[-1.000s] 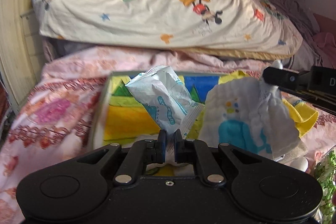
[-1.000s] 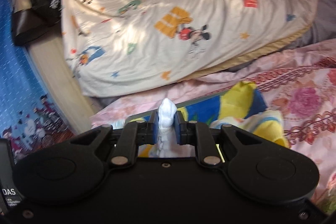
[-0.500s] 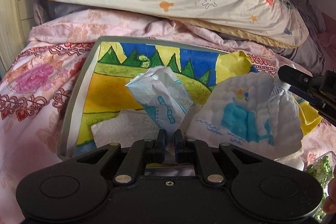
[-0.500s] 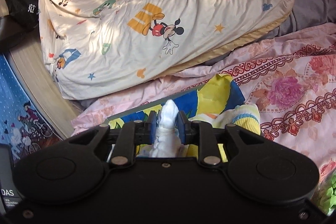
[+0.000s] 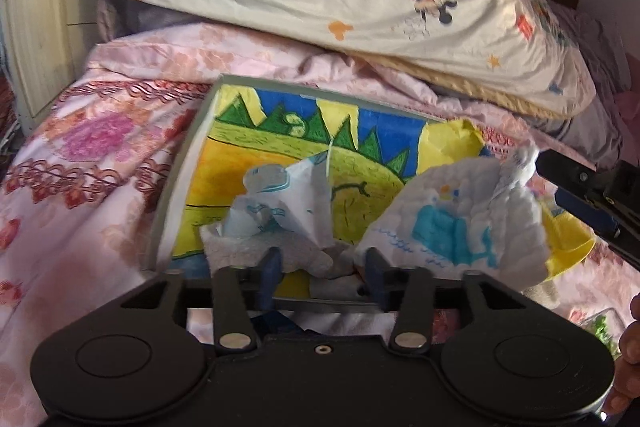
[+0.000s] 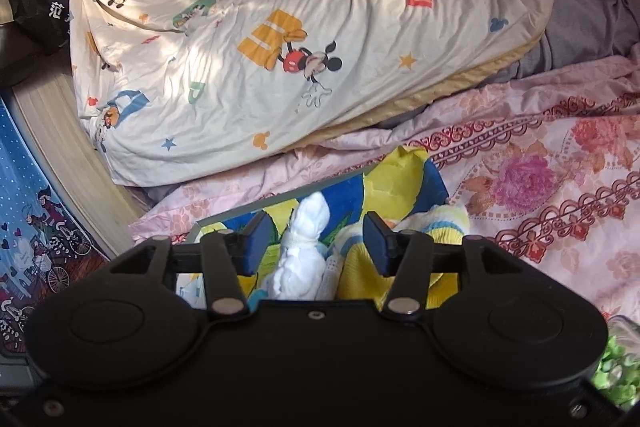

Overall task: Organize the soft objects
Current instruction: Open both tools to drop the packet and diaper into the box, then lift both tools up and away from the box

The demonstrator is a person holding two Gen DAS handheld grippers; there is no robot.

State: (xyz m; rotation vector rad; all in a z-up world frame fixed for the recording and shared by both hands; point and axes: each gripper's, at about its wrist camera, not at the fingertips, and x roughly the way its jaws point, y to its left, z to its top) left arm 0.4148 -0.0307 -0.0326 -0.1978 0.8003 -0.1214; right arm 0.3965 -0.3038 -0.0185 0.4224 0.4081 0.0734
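A crumpled white-and-blue plastic packet (image 5: 288, 199) lies on a painted board with a grey rim (image 5: 180, 187), on top of a pale towel (image 5: 256, 251). My left gripper (image 5: 324, 269) stands open just before it, with the packet free of the fingers. Right of it, a white quilted cloth with a blue print (image 5: 452, 223) sits heaped over a yellow cloth (image 5: 568, 239). My right gripper (image 6: 318, 243) is open, and the cloth's white peak (image 6: 308, 227) stands loose between its spread fingers. The left wrist view shows that gripper (image 5: 576, 187) beside the peak.
A large cartoon-print pillow (image 6: 280, 27) lies behind the board on a pink floral bedspread (image 6: 540, 187). A pale slatted bed end (image 5: 36, 27) is at the left. Something green and white (image 6: 616, 367) sits at the lower right, and a hand (image 5: 628, 359) shows there.
Both grippers have gone from shut to open. The packet dropped from the left gripper onto the board, and the right gripper let go of the white cloth's peak.
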